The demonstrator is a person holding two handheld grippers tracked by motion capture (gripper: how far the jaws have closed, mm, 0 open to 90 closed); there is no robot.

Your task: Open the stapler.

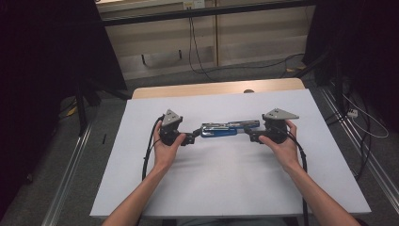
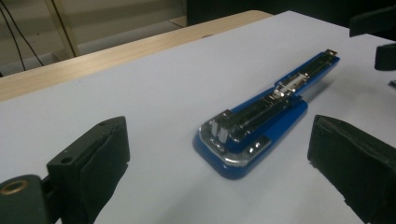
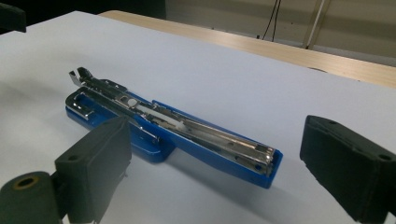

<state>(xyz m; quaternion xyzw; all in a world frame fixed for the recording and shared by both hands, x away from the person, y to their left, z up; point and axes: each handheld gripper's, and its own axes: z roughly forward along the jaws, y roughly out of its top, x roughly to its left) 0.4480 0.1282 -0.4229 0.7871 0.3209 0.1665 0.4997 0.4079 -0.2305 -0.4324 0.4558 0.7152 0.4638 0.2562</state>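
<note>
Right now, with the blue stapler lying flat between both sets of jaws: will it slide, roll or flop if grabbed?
The blue stapler looks rigid, metal on a plastic body, so probably no flop. Its long flat base rests on the white table cover, so rolling seems unlikely; a push should slide it. The chromed top rail may be slippery, and it may hinge open.

The stapler (image 1: 225, 128) lies flat on the table (image 1: 226, 188), lengthwise left to right, about mid-table. My left gripper (image 1: 190, 138) sits just off its left end, my right gripper (image 1: 251, 136) just off its right; neither appears to touch it.
</note>
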